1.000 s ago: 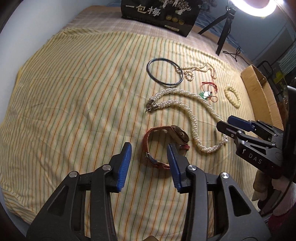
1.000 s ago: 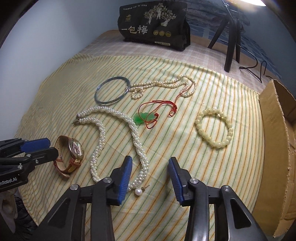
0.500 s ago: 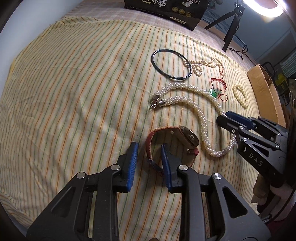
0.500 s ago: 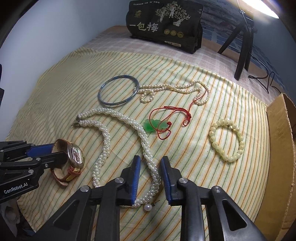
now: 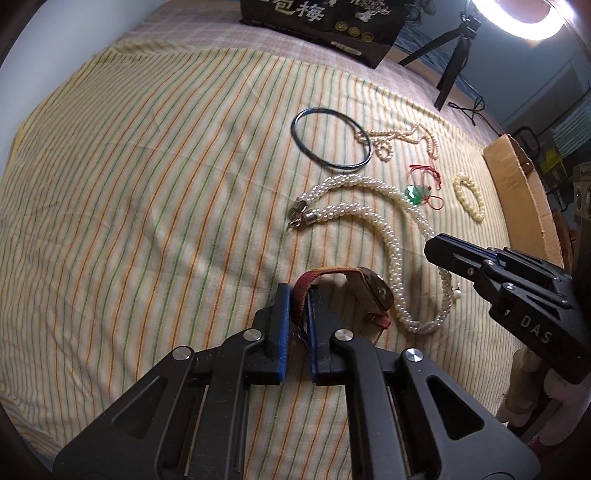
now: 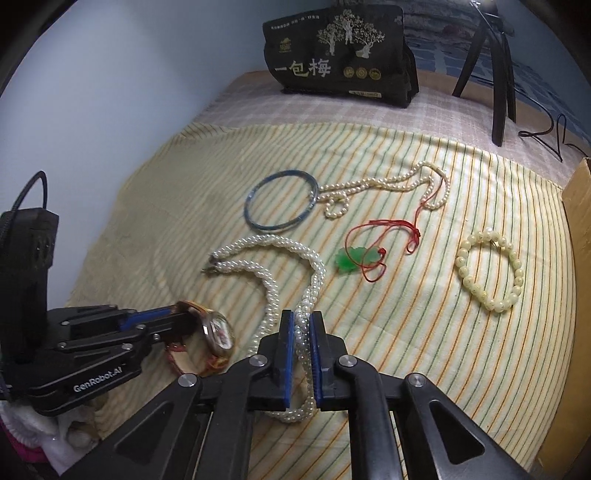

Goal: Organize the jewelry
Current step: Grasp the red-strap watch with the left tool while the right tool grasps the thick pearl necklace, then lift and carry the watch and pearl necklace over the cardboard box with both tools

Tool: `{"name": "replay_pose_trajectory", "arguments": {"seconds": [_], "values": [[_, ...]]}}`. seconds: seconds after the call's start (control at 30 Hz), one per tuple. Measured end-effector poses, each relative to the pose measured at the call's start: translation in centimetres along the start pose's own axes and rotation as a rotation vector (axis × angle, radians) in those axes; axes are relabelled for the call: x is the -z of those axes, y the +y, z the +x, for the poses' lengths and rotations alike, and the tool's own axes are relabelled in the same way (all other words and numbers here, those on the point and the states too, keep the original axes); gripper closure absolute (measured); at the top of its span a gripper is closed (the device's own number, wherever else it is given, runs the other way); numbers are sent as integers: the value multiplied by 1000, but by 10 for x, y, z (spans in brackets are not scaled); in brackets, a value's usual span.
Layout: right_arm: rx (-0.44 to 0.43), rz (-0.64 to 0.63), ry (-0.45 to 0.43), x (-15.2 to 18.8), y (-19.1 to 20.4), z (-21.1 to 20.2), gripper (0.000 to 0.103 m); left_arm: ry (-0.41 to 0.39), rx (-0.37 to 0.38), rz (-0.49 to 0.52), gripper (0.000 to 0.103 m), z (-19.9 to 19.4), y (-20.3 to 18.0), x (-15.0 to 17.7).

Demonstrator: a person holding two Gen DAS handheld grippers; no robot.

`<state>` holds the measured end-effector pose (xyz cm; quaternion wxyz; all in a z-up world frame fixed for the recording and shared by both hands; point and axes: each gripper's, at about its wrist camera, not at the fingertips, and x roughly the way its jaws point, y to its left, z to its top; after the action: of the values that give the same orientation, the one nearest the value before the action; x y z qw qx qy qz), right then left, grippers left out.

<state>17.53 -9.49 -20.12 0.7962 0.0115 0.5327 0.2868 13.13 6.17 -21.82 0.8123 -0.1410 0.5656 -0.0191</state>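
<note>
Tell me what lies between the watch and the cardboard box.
The thick pearl necklace, clamped by the right gripper, loops across that path, with the bead bracelet beyond. The left gripper holds the watch; the cardboard box sits right.

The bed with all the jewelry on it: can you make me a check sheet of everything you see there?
Surface: striped yellow cloth over a checked bed cover.
Job's things: watch; thick pearl rope necklace; blue bangle; thin pearl strand touching the bangle; green pendant on a red cord; pale bead bracelet.
Clutter: black printed bag at the far edge.
Grippers: left hand-held gripper shut on the watch strap; right hand-held gripper shut on the pearl rope necklace.
Cables: black cable beside the tripod.
Surroundings: cardboard box on the right, ring light, pale wall.
</note>
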Motion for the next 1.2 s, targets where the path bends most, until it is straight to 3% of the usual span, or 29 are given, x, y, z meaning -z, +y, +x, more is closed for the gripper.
{"name": "replay_pose_trajectory", "arguments": {"seconds": [0.57, 1.2], "values": [[53, -39, -192, -16, 20, -68, 98, -187, 45, 50, 97, -62, -25, -7], [138, -21, -405, -17, 8, -167, 98, -235, 121, 97, 97, -95, -68, -12]]}}
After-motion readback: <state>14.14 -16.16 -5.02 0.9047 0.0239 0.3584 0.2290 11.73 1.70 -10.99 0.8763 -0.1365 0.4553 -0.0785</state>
